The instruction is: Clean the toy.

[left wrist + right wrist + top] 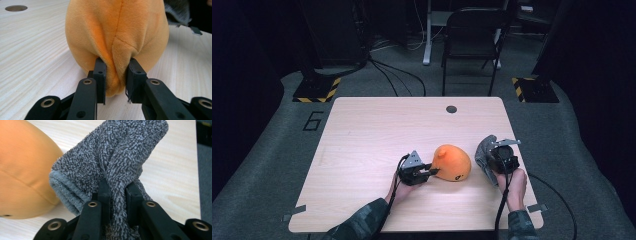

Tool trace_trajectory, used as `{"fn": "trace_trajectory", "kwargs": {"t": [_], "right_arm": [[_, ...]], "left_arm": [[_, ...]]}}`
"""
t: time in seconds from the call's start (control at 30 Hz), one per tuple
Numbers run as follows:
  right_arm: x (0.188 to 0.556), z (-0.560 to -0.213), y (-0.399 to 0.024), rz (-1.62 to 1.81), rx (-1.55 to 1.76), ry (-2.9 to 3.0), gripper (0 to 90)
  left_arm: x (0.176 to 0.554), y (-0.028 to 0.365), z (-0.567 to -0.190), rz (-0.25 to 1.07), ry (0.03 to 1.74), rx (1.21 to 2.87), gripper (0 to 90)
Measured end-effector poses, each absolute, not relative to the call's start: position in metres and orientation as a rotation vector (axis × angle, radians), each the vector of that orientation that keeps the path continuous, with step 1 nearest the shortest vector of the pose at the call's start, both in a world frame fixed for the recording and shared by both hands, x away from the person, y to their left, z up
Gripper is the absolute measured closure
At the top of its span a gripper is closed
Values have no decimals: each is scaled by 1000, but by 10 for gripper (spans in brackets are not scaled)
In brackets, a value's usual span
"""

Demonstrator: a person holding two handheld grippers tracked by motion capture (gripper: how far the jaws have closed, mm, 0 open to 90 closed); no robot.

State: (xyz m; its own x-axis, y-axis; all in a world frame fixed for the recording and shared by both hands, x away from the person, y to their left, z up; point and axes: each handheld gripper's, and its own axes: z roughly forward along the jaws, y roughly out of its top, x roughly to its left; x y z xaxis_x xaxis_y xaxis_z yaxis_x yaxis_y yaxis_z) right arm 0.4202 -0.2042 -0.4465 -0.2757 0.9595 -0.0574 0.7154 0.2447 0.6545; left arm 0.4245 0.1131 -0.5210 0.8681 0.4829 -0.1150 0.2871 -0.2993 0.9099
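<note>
Left hand-held gripper (115, 75) pinching a fold of the orange plush toy (117, 32) on the worktop (377, 130), right hand-held gripper (117, 192) clamped on a grey towel (117, 152) just beside it

My left claw (115, 77) has two flat black jaws, each on black link arms joined by round metal-ringed pivots, with small screw holes in the jaw faces. A grey three-cornered plate sits on top of its black body. My right claw (117, 195) is built the same, black with silver-ringed pivots, and carries a grey plate too. A black cable trails from each. My sleeves are dark green camouflage.
</note>
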Motion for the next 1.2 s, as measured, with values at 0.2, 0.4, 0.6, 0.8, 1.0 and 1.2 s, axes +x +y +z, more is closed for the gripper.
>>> {"fn": "trace_trajectory", "kwargs": {"t": [0.2,0.4,0.6,0.8,1.0,1.2], "right_arm": [[424,-454,-207,705,1540,2079,772],[424,-453,-208,697,1543,2083,771],[424,-453,-214,701,1561,2066,771],[424,-452,-215,707,1550,2065,772],[423,-448,-211,726,1548,2060,772],[420,-441,-206,755,1525,2074,773]], "left_arm": [[423,113,-521,238,537,1898,756],[418,111,-512,287,473,1832,787],[411,110,-479,318,397,1805,798],[408,117,-445,355,383,1844,794],[410,125,-422,369,401,1912,793],[413,126,-415,371,415,1961,793]]}}
